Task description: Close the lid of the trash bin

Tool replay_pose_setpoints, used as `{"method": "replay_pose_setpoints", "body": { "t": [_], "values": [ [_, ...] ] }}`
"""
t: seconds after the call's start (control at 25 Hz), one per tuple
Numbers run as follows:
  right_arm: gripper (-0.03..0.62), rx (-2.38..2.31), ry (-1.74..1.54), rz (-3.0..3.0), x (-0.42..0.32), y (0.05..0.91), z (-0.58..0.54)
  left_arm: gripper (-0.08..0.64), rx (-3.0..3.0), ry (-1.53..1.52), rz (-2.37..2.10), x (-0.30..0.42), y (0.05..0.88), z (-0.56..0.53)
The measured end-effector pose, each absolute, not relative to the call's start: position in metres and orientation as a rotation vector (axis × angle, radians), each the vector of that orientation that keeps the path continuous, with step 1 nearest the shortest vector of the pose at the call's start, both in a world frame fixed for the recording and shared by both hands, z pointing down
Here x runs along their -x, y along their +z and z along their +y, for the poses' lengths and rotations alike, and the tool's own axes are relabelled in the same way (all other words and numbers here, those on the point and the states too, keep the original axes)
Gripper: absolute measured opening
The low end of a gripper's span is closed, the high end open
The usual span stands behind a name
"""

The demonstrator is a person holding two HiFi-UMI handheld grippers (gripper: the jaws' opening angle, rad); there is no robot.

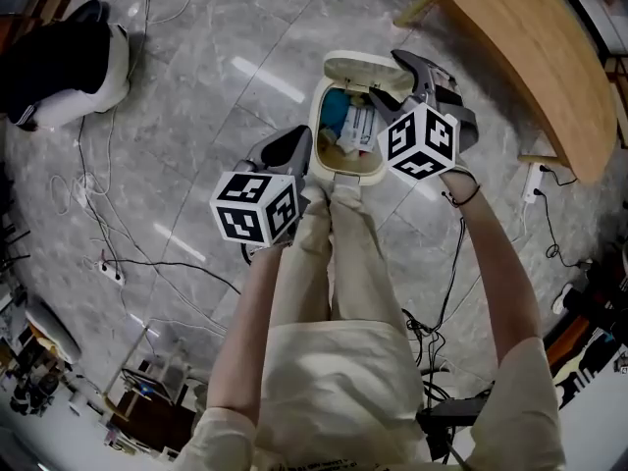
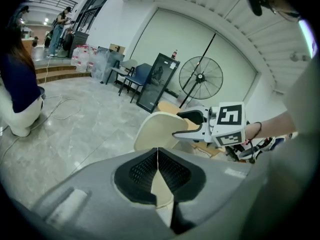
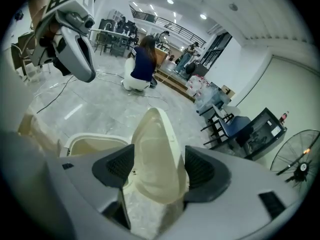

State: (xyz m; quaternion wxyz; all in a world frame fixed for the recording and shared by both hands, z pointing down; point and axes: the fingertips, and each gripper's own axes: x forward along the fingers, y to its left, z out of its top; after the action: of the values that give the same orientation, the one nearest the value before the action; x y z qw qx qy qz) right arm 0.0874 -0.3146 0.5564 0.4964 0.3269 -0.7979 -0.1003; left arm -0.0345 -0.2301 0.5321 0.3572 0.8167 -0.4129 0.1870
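Observation:
The cream trash bin (image 1: 329,160) stands open on the floor just ahead of my legs, with blue and white rubbish inside. Its lid (image 1: 363,67) is raised at the far side. My right gripper (image 1: 397,81) is open, and the upright lid (image 3: 155,149) stands between its two fingers, filling most of the gap. My left gripper (image 1: 299,143) hovers at the bin's left rim; its pads (image 2: 142,169) meet, shut on nothing. In the left gripper view the lid (image 2: 157,131) rises just left of the right gripper (image 2: 186,125).
A curved wooden table (image 1: 530,47) stands close on the right of the bin. Cables (image 1: 108,224) trail over the grey marble floor at the left, where a crouching person (image 1: 59,67) is. A power strip (image 1: 535,180) lies under the table edge.

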Motion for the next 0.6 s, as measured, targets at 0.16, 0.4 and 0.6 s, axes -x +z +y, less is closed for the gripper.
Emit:
{"method": "replay_pose_setpoints", "body": {
  "t": [0.16,0.4,0.6],
  "values": [
    [0.301,-0.808,-0.265,-1.916,-0.086,0.557,-0.307,0.024,-2.116,0.475,-1.045,0.031,0.536,-0.223],
    [0.301,-0.819,-0.287,-1.893,-0.083,0.56,-0.292,0.024,-2.121,0.476,-1.018,0.03,0.54,-0.206],
    [0.301,-0.837,-0.289,-1.886,-0.08,0.562,-0.282,0.023,-2.125,0.477,-0.996,0.03,0.545,-0.194]
  ]
}}
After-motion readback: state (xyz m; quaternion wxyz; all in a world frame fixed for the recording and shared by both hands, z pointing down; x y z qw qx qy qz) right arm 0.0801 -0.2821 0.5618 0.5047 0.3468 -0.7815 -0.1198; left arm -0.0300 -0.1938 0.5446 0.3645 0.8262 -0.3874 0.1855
